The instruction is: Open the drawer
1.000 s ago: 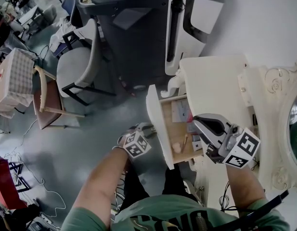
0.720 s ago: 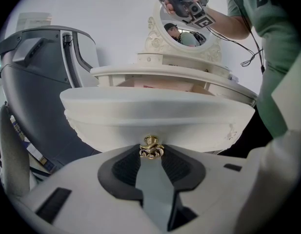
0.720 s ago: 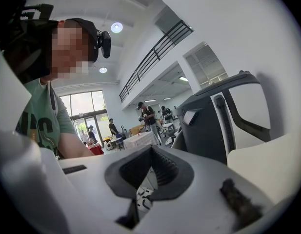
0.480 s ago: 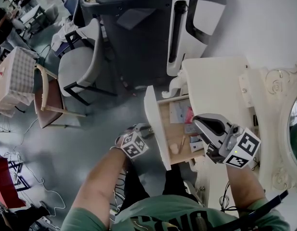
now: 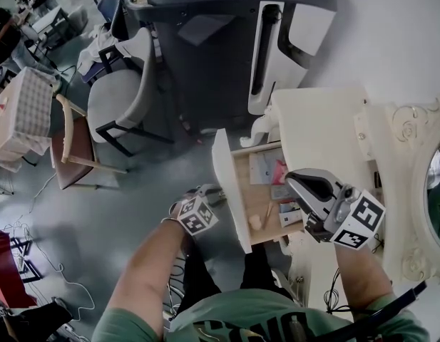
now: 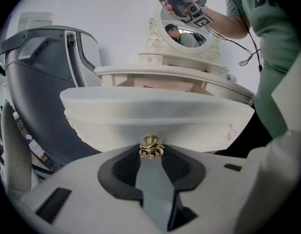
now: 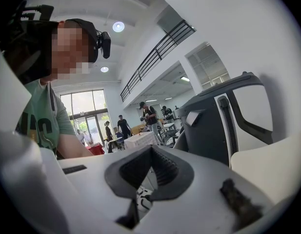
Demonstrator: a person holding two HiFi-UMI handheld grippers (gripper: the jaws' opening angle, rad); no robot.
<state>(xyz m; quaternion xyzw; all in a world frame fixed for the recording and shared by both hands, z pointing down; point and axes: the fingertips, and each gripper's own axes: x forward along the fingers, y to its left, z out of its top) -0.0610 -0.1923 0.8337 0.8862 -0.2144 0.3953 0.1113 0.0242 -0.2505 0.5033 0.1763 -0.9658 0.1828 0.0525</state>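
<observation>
The cream dressing table (image 5: 316, 123) has its drawer (image 5: 224, 191) pulled out to the left, showing papers and small items (image 5: 268, 169) on its wooden bottom. My left gripper (image 5: 217, 194) is at the drawer's front. In the left gripper view its jaws are shut on the small gold knob (image 6: 151, 147) in the middle of the curved drawer front (image 6: 155, 113). My right gripper (image 5: 297, 179) hovers above the table's near edge, by the open drawer. In the right gripper view its tips (image 7: 150, 149) meet with nothing between them.
An ornate oval mirror (image 5: 419, 184) stands on the table at the right. A large grey machine (image 5: 227, 20) sits behind the table. A grey chair (image 5: 113, 102) and a wooden chair (image 5: 70, 148) stand on the floor to the left. Cables (image 5: 34, 248) lie at bottom left.
The drawer front has slid a little further out to the left, with my left gripper on its knob. More of the drawer's inside shows. The right gripper has stayed put.
</observation>
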